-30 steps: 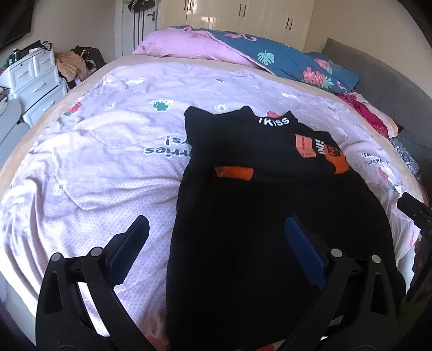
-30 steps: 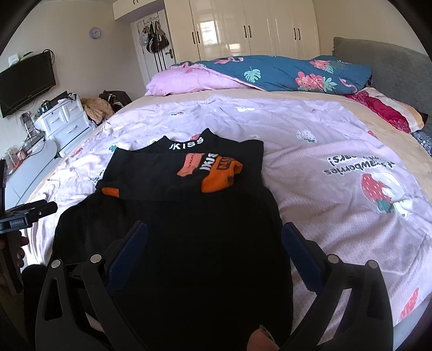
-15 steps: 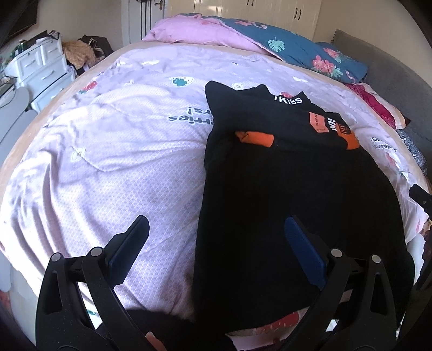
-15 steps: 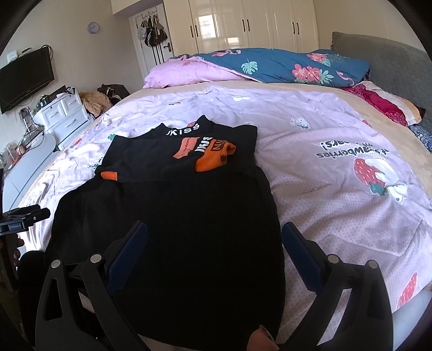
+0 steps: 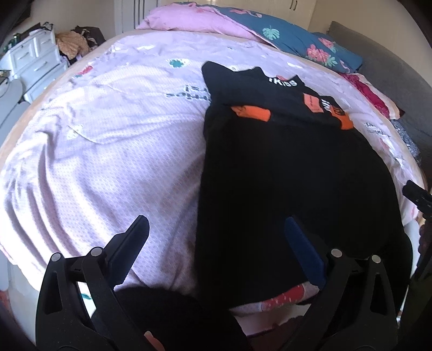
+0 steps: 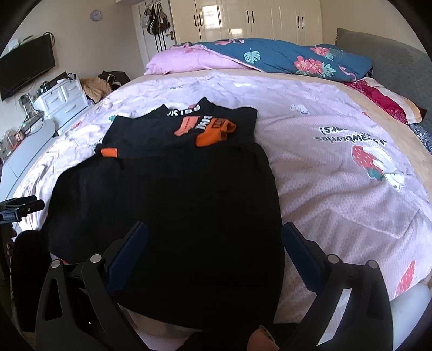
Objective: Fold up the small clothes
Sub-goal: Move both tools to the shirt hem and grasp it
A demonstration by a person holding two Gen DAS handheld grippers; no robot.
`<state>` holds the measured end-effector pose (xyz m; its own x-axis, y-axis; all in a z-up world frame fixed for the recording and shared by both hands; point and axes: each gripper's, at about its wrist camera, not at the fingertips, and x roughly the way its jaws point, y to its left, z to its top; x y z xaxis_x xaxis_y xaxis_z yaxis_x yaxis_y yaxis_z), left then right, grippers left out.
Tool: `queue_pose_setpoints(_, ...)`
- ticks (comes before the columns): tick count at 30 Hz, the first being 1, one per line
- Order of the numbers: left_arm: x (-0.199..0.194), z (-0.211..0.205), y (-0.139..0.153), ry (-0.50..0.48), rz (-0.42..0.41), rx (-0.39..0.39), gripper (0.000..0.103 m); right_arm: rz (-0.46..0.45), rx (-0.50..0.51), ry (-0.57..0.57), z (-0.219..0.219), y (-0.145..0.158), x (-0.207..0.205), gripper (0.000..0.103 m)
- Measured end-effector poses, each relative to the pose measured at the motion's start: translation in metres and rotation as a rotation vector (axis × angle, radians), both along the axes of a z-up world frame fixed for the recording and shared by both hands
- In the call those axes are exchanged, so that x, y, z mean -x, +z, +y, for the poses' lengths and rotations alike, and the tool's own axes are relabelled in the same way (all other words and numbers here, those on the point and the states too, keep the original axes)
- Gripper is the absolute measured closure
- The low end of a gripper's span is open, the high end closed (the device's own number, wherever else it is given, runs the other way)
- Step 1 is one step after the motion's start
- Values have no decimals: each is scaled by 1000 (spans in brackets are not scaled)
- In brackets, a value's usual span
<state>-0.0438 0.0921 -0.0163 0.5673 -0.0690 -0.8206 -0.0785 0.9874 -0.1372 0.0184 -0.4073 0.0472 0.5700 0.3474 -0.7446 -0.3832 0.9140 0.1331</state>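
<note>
A bed with a lilac strawberry-print sheet (image 6: pixel 337 172) fills the room. At its far end lie a pink pillow (image 6: pixel 189 60) and a blue floral quilt (image 6: pixel 291 58). Beyond the bed stand cream wardrobes (image 6: pixel 256 20); left of the bed, white drawers (image 6: pixel 64 101) and a wall-mounted television (image 6: pixel 27 66).

Sunlit bedroom; cream wardrobe (image 6: pixel 259 21); wall-mounted television (image 6: pixel 25 66)

**What the views leave unclear**

The black garment (image 5: pixel 283 175) hangs over the near edge of the bed (image 5: pixel 108 162), so its hem is hidden below that edge. Beside the garment, the right tongs (image 5: pixel 417 195) are cut off by the frame. The white lettering at the garment's collar is too small to read.
</note>
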Motion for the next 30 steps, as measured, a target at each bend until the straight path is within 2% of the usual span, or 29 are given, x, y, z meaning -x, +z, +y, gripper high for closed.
queue_pose_setpoints(2, 3, -1, -2, -16, 5, 29, 12, 4, 5, -2, -2, -2, 2, 4)
queue_pose_setpoints(4, 5, -2, -6, -27, 16, 48, 27, 8, 9, -7, -4, -4, 4, 4)
queue_pose_setpoints(5, 5, -2, -8, -34, 23, 62, 31, 8, 9, -7, -5, -4, 5, 4)
queue_pose_setpoints(7, 5, -2, -14, -44, 47, 92, 50, 6, 11, -8, -6, -4, 6, 4)
queue_pose_setpoints(9, 6, -3, -19, -54, 66, 111, 57, 2, 13, -7, -7, -3, 7, 4)
queue_pose_setpoints(15, 7, -4, -29, -50, 94, 115, 57, 9, 39, 2, -12, -5, 13, 4)
queue_pose_setpoints(19, 7, -2, -29, -38, 98, 109, 56, 46, 51, 15, -20, -12, 20, 4)
queue_pose_setpoints(21, 7, 1, -29, -25, 103, 87, 50, 63, 59, 22, -24, -15, 24, 4)
queue_pose_setpoints(28, 6, 3, -33, -29, 113, 97, 51, 139, 37, 28, -37, -30, 29, 5)
queue_pose_setpoints(30, 5, 1, -34, -39, 115, 95, 52, 153, 33, 23, -41, -33, 29, 9)
